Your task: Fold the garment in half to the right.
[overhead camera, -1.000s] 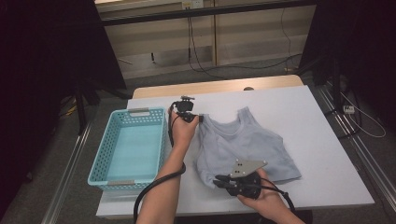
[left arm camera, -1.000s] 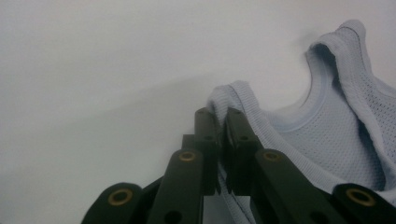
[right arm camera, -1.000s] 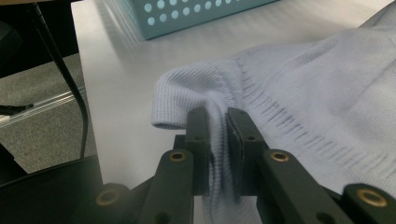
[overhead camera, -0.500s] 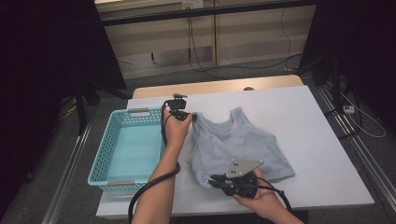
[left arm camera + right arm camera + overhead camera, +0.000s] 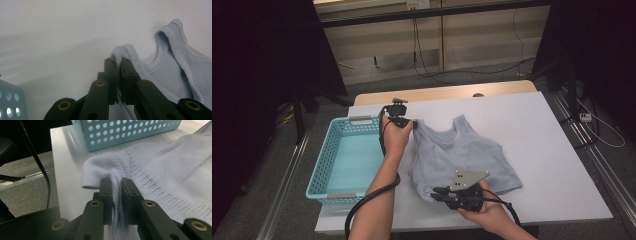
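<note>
At nine o'clock we see a light-blue perforated basket [image 5: 343, 165] beside the pale blue knit tank top [image 5: 464, 155], which lies rumpled mid-table. Our left gripper [image 5: 408, 121] clenches a shoulder strap [image 5: 127, 51] at the top's eleven o'clock; our right gripper [image 5: 438, 192] pinches the ribbed hem [image 5: 100, 173] at six o'clock. The white table [image 5: 542, 150] stands on grey floor [image 5: 492, 75], with cables [image 5: 424, 55] at twelve.
</note>
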The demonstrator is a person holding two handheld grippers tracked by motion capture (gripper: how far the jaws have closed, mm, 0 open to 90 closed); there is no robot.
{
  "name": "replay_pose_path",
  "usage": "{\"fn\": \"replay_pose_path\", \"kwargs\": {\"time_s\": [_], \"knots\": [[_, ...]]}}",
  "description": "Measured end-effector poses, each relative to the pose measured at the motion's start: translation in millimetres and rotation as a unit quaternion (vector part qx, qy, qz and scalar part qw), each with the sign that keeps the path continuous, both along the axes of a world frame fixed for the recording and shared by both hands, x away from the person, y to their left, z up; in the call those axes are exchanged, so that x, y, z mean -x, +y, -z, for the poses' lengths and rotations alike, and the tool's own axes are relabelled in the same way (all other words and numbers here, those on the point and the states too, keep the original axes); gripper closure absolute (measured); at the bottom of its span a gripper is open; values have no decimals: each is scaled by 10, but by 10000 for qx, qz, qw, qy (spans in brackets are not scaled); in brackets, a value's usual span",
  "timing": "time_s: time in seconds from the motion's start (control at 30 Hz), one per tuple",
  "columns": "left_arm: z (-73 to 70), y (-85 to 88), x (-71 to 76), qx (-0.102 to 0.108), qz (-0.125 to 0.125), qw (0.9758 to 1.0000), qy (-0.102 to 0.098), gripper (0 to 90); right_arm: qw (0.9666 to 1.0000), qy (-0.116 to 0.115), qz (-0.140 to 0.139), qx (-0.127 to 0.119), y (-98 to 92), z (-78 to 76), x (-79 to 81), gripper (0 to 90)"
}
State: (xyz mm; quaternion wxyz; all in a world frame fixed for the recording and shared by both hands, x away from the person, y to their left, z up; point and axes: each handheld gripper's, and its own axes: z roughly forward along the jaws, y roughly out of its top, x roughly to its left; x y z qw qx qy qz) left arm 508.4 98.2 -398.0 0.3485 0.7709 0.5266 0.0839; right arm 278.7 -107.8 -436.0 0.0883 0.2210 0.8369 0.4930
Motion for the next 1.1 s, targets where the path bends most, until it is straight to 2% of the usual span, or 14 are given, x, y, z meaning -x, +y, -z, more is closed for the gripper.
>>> {"fn": "replay_pose_path", "kwargs": {"time_s": [0.37, 1.1], "knots": [[-57, 63, 6, -21, -35, 10000, 35, 853, 10000, -30, -84, -15, 42, -5, -4, 803], [-73, 209, 31, -42, -209, 9997, 76, 853, 9997, -27, -254, -6, 142, 3, -26, 804]]}}
